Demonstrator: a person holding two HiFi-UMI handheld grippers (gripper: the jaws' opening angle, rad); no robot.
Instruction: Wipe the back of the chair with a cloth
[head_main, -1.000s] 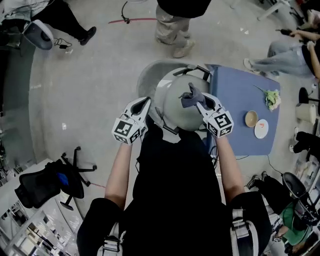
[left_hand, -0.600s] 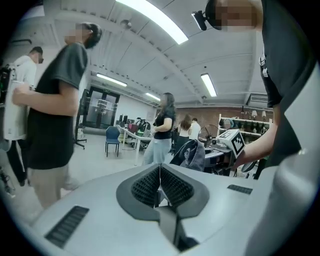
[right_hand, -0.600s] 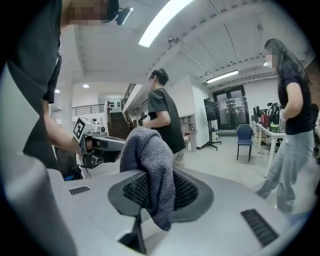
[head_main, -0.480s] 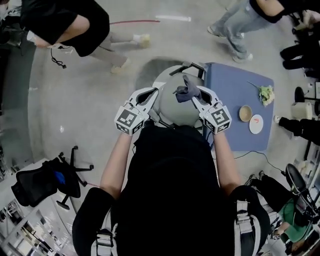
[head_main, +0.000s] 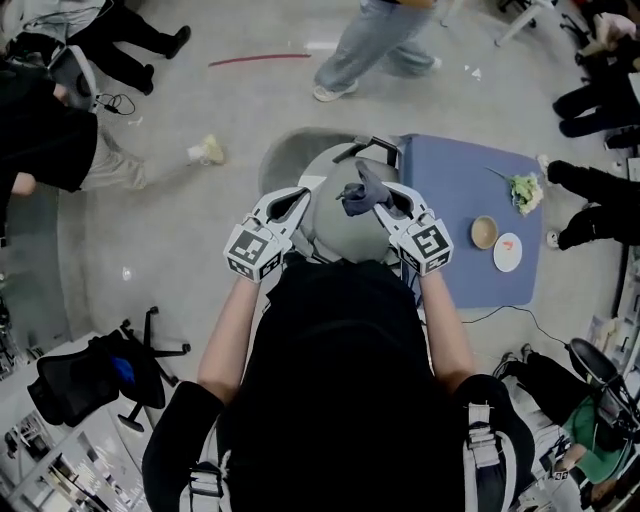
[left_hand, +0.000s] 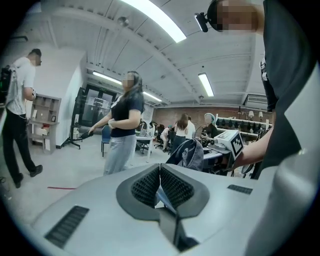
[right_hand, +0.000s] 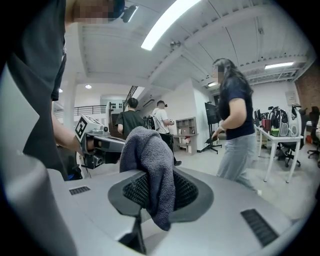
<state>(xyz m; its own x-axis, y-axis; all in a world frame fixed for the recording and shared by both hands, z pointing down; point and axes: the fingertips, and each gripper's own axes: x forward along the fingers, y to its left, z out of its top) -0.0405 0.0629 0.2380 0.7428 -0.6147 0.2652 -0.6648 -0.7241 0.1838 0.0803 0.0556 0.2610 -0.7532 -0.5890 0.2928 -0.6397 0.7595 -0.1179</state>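
The grey chair (head_main: 335, 228) stands directly in front of me, its rounded back seen from above. My right gripper (head_main: 376, 194) is shut on a dark grey cloth (head_main: 357, 189), held over the top of the chair back. In the right gripper view the cloth (right_hand: 151, 167) bunches up and hangs down between the ribbed pads. At the chair's left side my left gripper (head_main: 297, 198) is shut with nothing in it. The left gripper (left_hand: 160, 186) has its pads meeting in its own view, where the cloth (left_hand: 193, 154) shows further off.
A blue table (head_main: 455, 190) stands right of the chair with a bowl (head_main: 484, 232), a plate (head_main: 508, 252) and some greens (head_main: 524, 190). A black office chair (head_main: 85, 375) lies at the lower left. People (head_main: 370, 45) walk behind; a crumpled scrap (head_main: 205, 150) is on the floor.
The right gripper with the cloth has drifted a little left over the chair back. The left gripper stays beside it. People in the background have walked across.
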